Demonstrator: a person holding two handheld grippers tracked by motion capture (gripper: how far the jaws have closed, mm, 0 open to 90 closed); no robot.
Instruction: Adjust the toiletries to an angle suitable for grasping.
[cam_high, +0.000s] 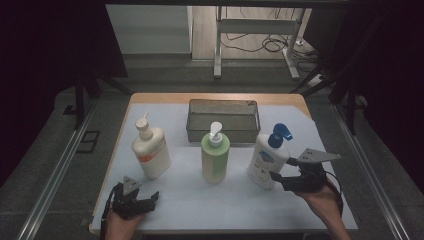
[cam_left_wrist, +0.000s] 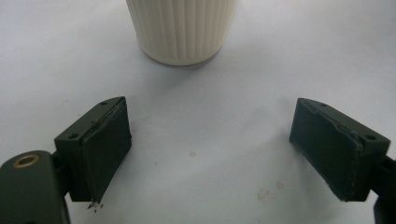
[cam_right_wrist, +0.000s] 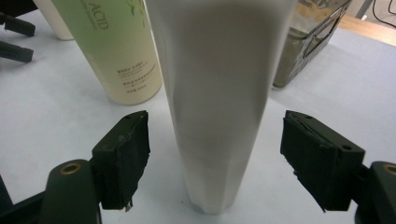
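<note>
Where fingers gape: smooth tapered white bottle, upright.

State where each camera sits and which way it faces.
High view: above the table's near side, facing forward and down; forearms, both hand-held grippers.
Left gripper view: on the left hand-held gripper, open, facing the cream bottle.
Right gripper view: on the right hand-held gripper, open around the blue-pump bottle.
Shared: that bottle, also in high view.
</note>
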